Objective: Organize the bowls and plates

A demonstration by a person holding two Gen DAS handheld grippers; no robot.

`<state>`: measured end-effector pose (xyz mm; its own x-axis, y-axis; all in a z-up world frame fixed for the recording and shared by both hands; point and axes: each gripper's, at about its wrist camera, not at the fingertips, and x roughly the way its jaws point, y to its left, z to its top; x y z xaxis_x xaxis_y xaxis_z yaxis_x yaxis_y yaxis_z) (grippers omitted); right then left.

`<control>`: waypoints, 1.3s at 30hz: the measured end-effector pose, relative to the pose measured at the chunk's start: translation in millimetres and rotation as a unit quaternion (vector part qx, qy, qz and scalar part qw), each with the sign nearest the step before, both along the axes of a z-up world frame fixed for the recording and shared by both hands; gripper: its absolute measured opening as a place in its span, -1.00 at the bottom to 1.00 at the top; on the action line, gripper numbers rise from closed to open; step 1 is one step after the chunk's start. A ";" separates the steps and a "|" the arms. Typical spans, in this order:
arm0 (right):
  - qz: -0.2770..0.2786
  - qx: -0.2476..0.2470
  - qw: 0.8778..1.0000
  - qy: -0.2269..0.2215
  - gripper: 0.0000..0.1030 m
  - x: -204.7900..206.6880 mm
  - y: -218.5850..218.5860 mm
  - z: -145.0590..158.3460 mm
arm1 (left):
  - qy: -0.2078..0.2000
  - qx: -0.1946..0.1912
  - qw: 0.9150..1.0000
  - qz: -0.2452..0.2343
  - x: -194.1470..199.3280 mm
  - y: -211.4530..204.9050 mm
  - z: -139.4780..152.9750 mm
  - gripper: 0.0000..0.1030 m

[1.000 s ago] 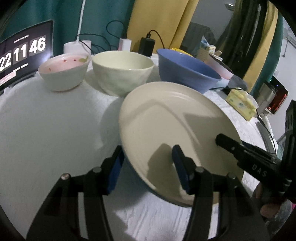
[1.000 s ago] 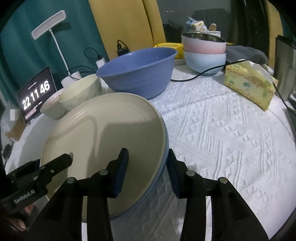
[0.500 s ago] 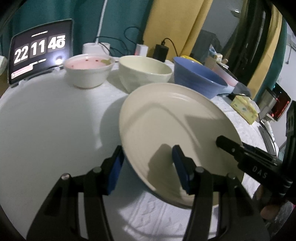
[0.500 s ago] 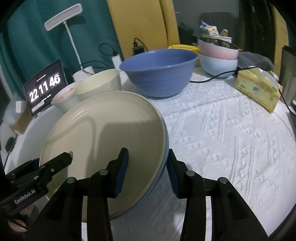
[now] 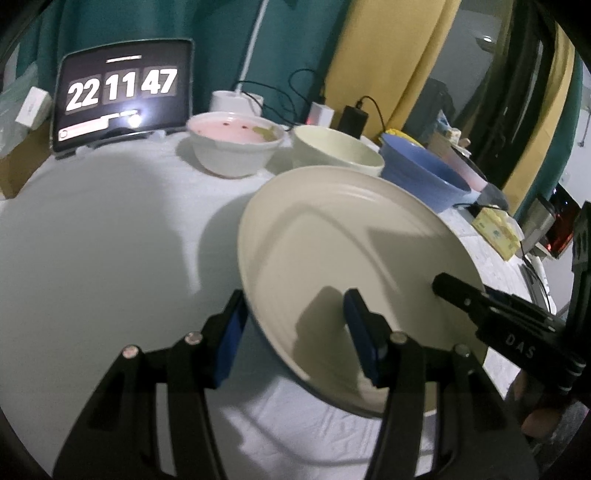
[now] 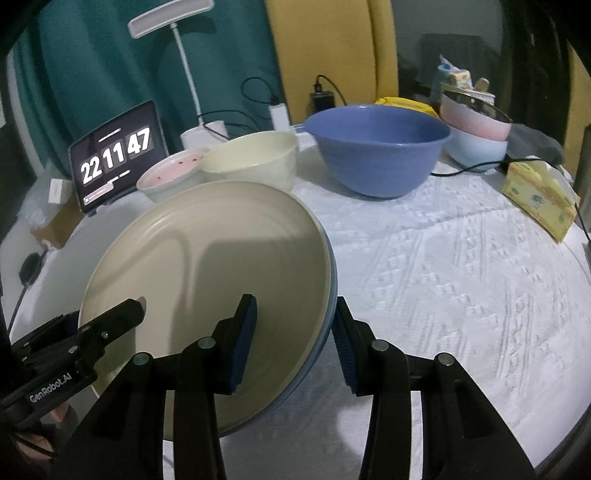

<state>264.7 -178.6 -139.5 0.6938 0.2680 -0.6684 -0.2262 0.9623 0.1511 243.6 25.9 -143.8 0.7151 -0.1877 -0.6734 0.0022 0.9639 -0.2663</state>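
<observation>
A large cream plate (image 5: 351, 251) with a blue underside is held above the table between both grippers. My left gripper (image 5: 293, 332) is shut on its left rim, one finger over and one under. My right gripper (image 6: 293, 332) is shut on its right rim; the plate also shows in the right wrist view (image 6: 207, 280). Behind it stand a white bowl with a pink inside (image 5: 236, 142), a cream bowl (image 5: 336, 151) and a big blue bowl (image 6: 380, 147). Each gripper shows in the other's view.
A round table with a white textured cloth (image 6: 461, 277). A tablet clock (image 6: 116, 155), a white desk lamp (image 6: 170, 22), chargers and cables stand at the back. Stacked pink and light-blue bowls (image 6: 476, 133) and a yellow tissue pack (image 6: 539, 195) are at the right.
Both grippers have lifted the plate higher and drawn it back toward me; the bowls now sit farther off. The grip on the plate is unchanged.
</observation>
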 end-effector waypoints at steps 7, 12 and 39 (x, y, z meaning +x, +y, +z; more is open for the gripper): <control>0.018 -0.006 1.000 0.000 -0.15 -3.1 26.2 3.6 | -0.004 0.000 1.000 0.015 -10.5 24.1 0.8 0.06; 0.032 -0.010 0.999 0.003 -0.15 -5.5 45.2 4.6 | -0.005 -0.005 0.999 0.032 -16.5 43.3 0.9 0.06; 0.079 -0.025 0.996 0.036 -0.15 1.3 98.4 -15.9 | 0.019 0.017 0.997 0.067 -30.6 85.1 -10.8 0.08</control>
<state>266.0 -80.2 -155.4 0.5954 0.3357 -0.7299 -0.3664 0.9220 0.1252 213.0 111.0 -154.5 0.7060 -0.0687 -0.7048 -0.1363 0.9635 -0.2304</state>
